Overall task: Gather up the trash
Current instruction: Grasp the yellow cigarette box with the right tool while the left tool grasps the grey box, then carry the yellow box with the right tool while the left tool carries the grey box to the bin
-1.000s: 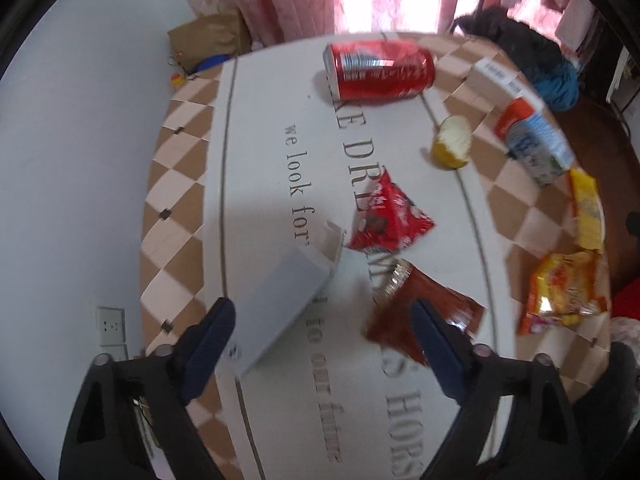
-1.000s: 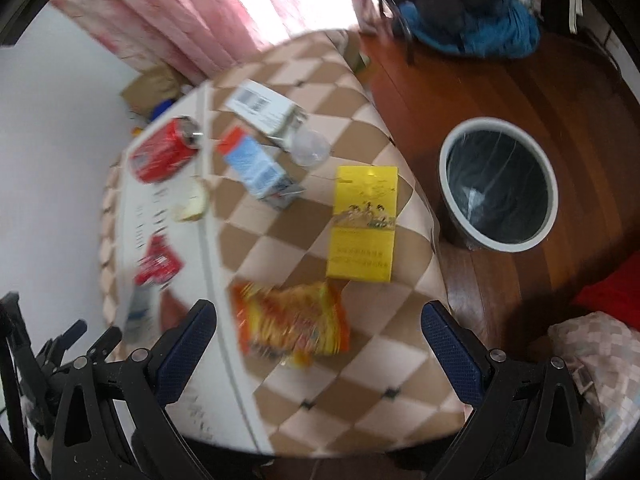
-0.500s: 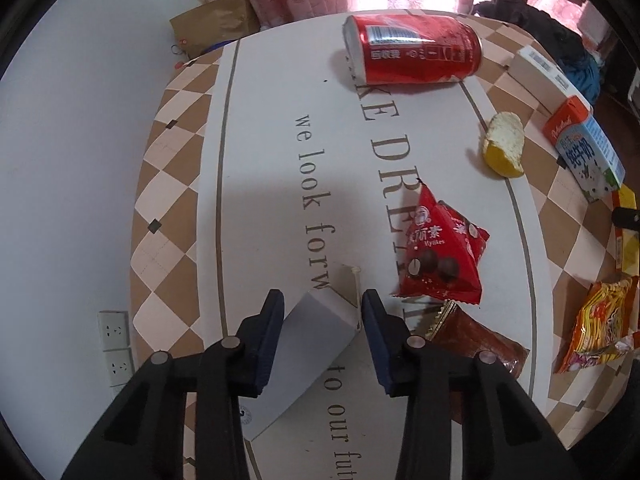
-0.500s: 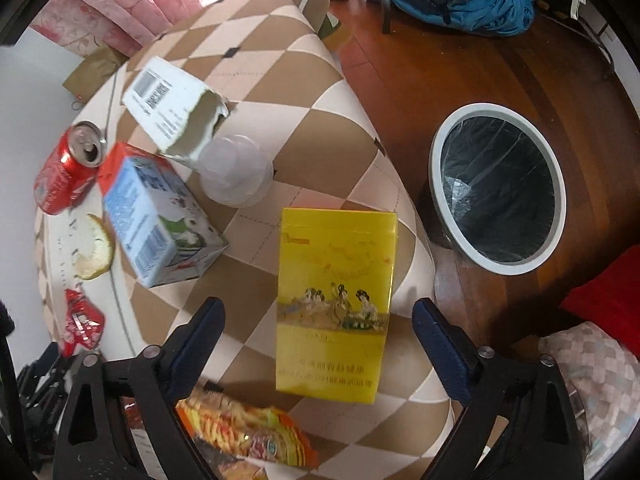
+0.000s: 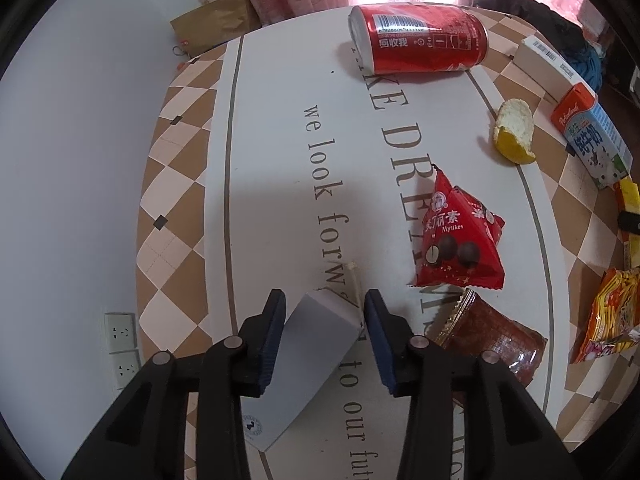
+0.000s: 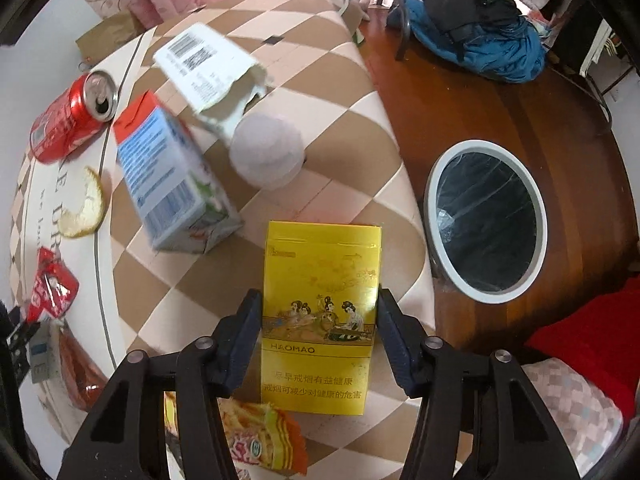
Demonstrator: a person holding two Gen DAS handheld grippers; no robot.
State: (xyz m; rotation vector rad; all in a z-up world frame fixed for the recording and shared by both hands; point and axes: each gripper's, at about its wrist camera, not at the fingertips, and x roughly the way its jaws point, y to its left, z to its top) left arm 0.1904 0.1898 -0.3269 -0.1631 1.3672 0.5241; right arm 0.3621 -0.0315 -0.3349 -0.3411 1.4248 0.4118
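Note:
My left gripper [image 5: 322, 304] is closed around a grey box [image 5: 308, 356] lying on the table, pads against its sides. My right gripper [image 6: 318, 304] is closed around a yellow cigarette pack [image 6: 318, 316], pads touching its edges. A round bin [image 6: 486, 220] with a black liner stands on the wood floor to the right of the table. A red can [image 5: 420, 38], orange peel [image 5: 514, 130], red snack bag [image 5: 460, 236], dark red wrapper [image 5: 492, 340] and milk carton [image 5: 592, 136] lie on the table.
A torn white box [image 6: 204, 64] and a clear plastic cup [image 6: 266, 152] lie beyond the cigarette pack. An orange noodle wrapper [image 6: 260, 432] is at the table's near edge. A blue bag [image 6: 480, 36] lies on the floor. A white wall is left of the table.
Both grippers came down and narrowed from wide open: the left onto the grey box, the right moved forward and closed onto the yellow cigarette pack.

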